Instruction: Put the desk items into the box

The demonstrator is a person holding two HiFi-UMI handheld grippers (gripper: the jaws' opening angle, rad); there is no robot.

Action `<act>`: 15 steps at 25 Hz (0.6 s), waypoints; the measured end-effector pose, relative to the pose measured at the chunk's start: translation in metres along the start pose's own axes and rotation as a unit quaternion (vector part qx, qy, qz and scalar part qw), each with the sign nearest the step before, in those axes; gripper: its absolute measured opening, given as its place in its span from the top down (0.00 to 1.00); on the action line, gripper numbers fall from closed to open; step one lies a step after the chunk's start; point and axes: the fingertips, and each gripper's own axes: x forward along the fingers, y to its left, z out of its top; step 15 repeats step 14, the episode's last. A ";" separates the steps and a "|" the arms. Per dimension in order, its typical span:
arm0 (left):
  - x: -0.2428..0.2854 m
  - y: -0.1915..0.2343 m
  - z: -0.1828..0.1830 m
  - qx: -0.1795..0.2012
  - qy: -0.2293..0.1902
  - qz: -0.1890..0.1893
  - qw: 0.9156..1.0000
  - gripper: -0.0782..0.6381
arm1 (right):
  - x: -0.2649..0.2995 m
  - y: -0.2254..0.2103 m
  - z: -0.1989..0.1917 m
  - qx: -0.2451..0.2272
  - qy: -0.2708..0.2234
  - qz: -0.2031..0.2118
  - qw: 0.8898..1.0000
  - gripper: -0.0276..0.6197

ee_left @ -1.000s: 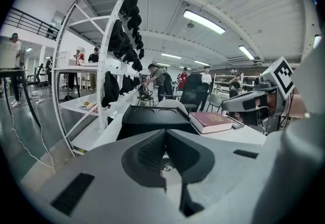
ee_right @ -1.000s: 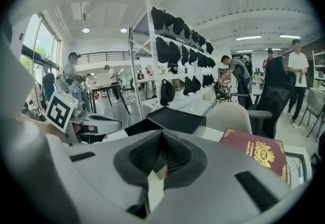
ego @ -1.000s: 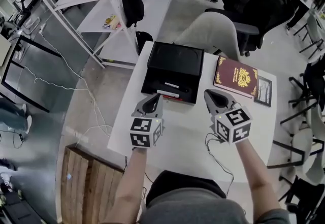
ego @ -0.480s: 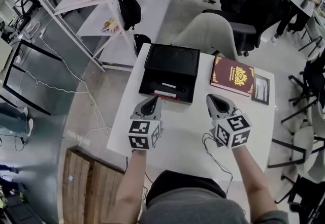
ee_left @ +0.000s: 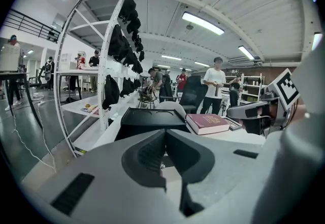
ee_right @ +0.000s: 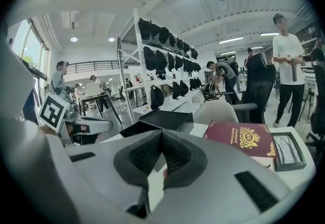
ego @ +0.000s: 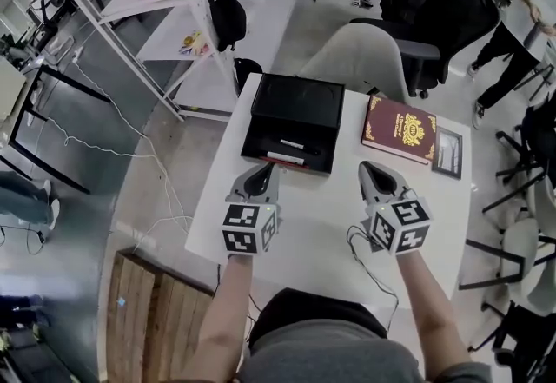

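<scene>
An open black box (ego: 291, 134) with its lid (ego: 297, 101) raised behind it stands at the far left of the white desk (ego: 321, 234); pens lie inside it. A dark red book (ego: 400, 129) with a gold crest lies to its right, and a small framed picture (ego: 448, 153) beside that. My left gripper (ego: 263, 171) hovers just in front of the box, shut and holding nothing. My right gripper (ego: 372, 170) is shut and empty too, a little short of the book. The box (ee_left: 152, 119), book (ee_left: 209, 122), book (ee_right: 242, 138) and frame (ee_right: 287, 151) also show past the jaws.
A light grey chair (ego: 365, 56) stands behind the desk, black office chairs (ego: 443, 16) beyond it. A white rack (ego: 139, 16) with cables on the floor is at the left. A wooden pallet (ego: 152, 320) lies at the near left. A thin cable (ego: 369, 264) trails across the desk.
Both grippers have stayed shut and nearly still; the right one shifted slightly right. The head view drifted a little.
</scene>
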 end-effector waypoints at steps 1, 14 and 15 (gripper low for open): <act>0.000 0.000 0.000 0.000 0.000 0.000 1.000 0.88 | -0.001 0.000 0.000 0.001 -0.001 0.000 1.000 0.95; -0.004 -0.007 0.003 0.000 -0.005 0.002 1.000 0.88 | -0.008 -0.002 -0.002 0.001 -0.006 -0.002 1.000 0.95; -0.004 -0.007 0.003 0.000 -0.005 0.002 1.000 0.88 | -0.008 -0.002 -0.002 0.001 -0.006 -0.002 1.000 0.95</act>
